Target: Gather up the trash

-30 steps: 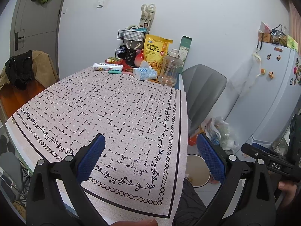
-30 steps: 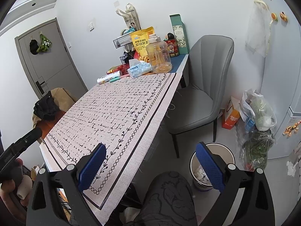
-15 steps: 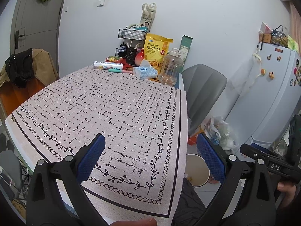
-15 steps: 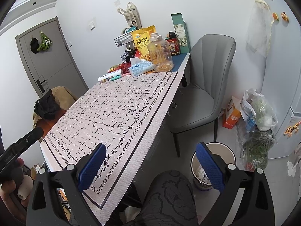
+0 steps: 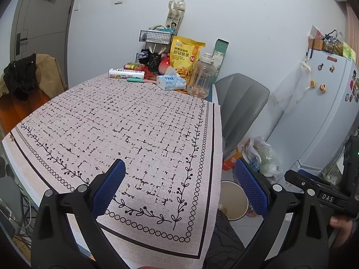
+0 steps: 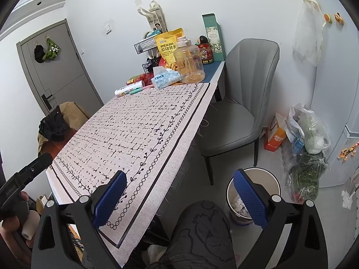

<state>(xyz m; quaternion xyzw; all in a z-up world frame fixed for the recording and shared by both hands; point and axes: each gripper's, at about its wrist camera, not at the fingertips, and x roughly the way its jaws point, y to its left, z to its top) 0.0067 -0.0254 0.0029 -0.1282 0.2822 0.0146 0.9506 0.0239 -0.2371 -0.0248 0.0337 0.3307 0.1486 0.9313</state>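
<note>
A round trash bin (image 6: pixel 253 192) stands on the floor beside the table, with white crumpled paper inside; it also shows in the left wrist view (image 5: pixel 234 199). My left gripper (image 5: pixel 179 187) is open and empty above the near end of the patterned tablecloth (image 5: pixel 125 121). My right gripper (image 6: pixel 179 198) is open and empty, held off the table's right edge above my knee, with the bin just behind its right finger. No loose trash shows on the cloth. The left gripper also shows in the right wrist view (image 6: pixel 24 174) at the left edge.
At the table's far end stand a yellow snack bag (image 5: pixel 185 55), a clear jug (image 5: pixel 202 78), a tissue pack (image 5: pixel 170 81), a wire basket (image 5: pixel 156 37) and small items. A grey chair (image 6: pixel 237 109) stands by the right side. Plastic bags (image 6: pixel 307 139) lie by the fridge (image 5: pixel 318 112).
Both grippers stay open and hardly move. The views shift only slightly.
</note>
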